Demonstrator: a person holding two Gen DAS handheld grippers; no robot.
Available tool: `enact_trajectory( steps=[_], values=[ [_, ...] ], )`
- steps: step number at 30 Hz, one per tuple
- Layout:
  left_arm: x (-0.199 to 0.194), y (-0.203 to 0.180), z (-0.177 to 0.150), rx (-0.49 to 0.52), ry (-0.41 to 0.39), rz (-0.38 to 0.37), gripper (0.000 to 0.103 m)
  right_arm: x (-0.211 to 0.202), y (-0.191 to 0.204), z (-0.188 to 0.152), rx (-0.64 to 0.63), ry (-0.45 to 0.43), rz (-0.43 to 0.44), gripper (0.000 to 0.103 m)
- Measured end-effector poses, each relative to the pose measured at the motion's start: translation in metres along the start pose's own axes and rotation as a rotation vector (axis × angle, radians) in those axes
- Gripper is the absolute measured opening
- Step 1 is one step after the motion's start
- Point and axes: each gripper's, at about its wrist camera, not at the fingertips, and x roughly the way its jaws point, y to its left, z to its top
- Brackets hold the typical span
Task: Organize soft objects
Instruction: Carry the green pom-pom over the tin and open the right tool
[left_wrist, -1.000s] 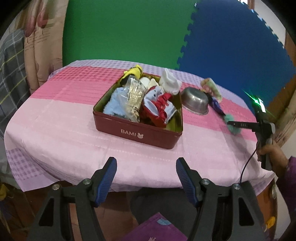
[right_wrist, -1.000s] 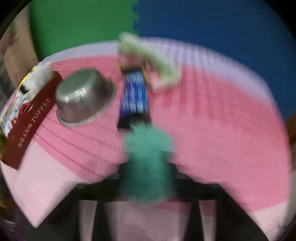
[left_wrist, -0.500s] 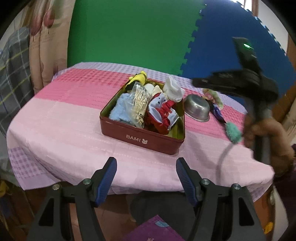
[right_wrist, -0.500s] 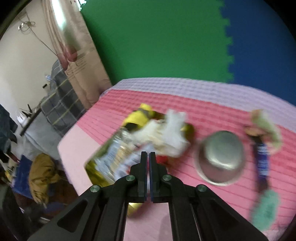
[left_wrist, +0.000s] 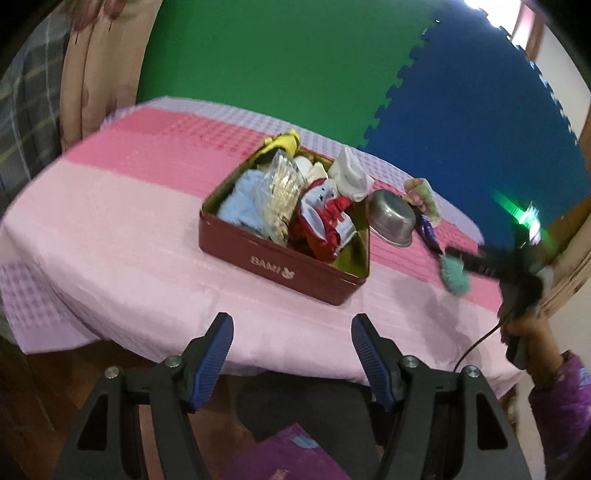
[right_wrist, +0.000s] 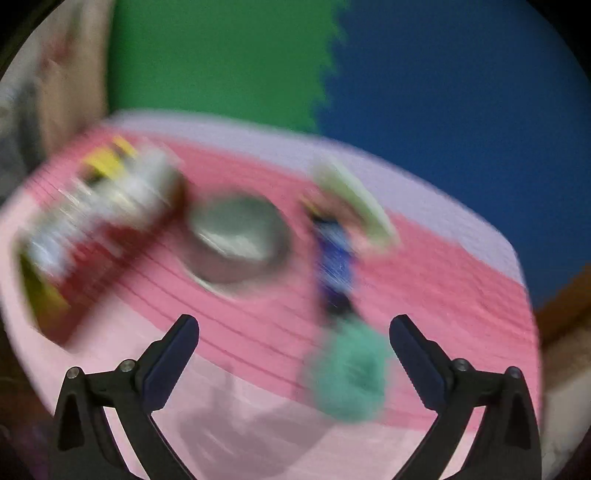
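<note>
Scene: we stand at a bench (left_wrist: 110, 236) under a pink cloth, with a dark red tin (left_wrist: 273, 258) near its middle, already heaped with soft things.
Left gripper (left_wrist: 291, 354): we hold it low at the near edge of the bench, jaws wide apart with nothing between them, well short of the tin.
Right gripper (right_wrist: 293, 354): its jaws are opening and nothing is pressed between them; the blurred wrist view shows the teal fluffy piece (right_wrist: 345, 376) ahead of the gap, lying on the cloth.
Task's thing: the teal fluffy piece (left_wrist: 454, 273) lies to the right of the tin, at the near end of a blue-striped cloth (left_wrist: 426, 229); a pale green soft item (left_wrist: 423, 195) lies behind, and a steel bowl (left_wrist: 391, 221) sits just beside the tin.
Step in hand: we judge it to be a reach for the teal piece.
How to do it well: we should centre the fluff between the jaws, come down onto the cloth, and close on its thick part, not its loose fringe.
Risk: the striped cloth touches it and may drag along; the bowl stands in the path to the tin.
</note>
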Motion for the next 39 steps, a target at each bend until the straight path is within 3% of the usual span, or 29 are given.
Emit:
enact_trajectory(
  steps=[3, 4, 5, 6, 7, 9, 13, 16, 19, 23, 27, 30, 31, 33, 36, 39],
  values=[
    [0.005, -0.002, -0.001, -0.006, 0.014, -0.01, 0.068, 0.028, -0.03, -0.009, 0.07, 0.082, 0.052, 0.102],
    [0.006, -0.005, -0.001, 0.003, 0.013, -0.001, 0.068, 0.038, -0.035, -0.012, 0.072, 0.098, 0.044, 0.093],
    [0.006, -0.006, -0.002, 0.017, 0.013, 0.01, 0.068, 0.046, -0.039, -0.015, 0.075, 0.113, 0.032, 0.075],
    [0.006, -0.008, -0.003, 0.031, 0.013, 0.023, 0.068, 0.059, -0.044, -0.019, 0.11, 0.161, 0.033, 0.044],
    [0.007, -0.011, -0.004, 0.049, 0.011, 0.037, 0.068, 0.058, -0.052, -0.022, 0.19, 0.141, 0.092, 0.021],
    [0.005, -0.014, -0.005, 0.071, 0.0, 0.049, 0.068, 0.054, -0.049, -0.021, 0.184, 0.147, 0.105, 0.018],
    [0.003, -0.019, -0.007, 0.114, -0.014, 0.07, 0.068, 0.016, -0.018, 0.004, 0.202, 0.048, 0.279, 0.017],
    [0.004, -0.019, -0.007, 0.12, -0.003, 0.066, 0.068, -0.009, 0.02, 0.047, 0.19, -0.031, 0.417, 0.018],
    [0.001, -0.018, -0.006, 0.121, -0.015, 0.076, 0.068, -0.012, 0.069, 0.089, 0.163, -0.054, 0.527, 0.019],
    [0.002, -0.016, -0.005, 0.119, -0.013, 0.076, 0.068, 0.005, 0.135, 0.122, 0.104, -0.039, 0.56, 0.021],
    [0.005, -0.016, -0.004, 0.141, -0.007, 0.1, 0.068, 0.029, 0.176, 0.133, 0.077, -0.025, 0.498, 0.042],
    [0.006, -0.015, -0.004, 0.151, -0.015, 0.12, 0.068, 0.029, 0.172, 0.132, 0.065, -0.071, 0.441, 0.062],
    [0.007, -0.014, -0.004, 0.152, -0.01, 0.125, 0.068, 0.023, 0.16, 0.129, 0.075, -0.092, 0.438, 0.074],
    [0.009, -0.012, -0.004, 0.145, 0.001, 0.128, 0.068, 0.011, 0.144, 0.126, 0.104, -0.136, 0.429, 0.084],
    [0.013, -0.009, -0.005, 0.129, 0.024, 0.12, 0.068, -0.006, 0.108, 0.116, 0.169, -0.208, 0.504, 0.085],
    [0.013, -0.01, -0.008, 0.132, 0.017, 0.126, 0.068, -0.023, 0.066, 0.093, 0.23, -0.254, 0.452, 0.089]
  ],
)
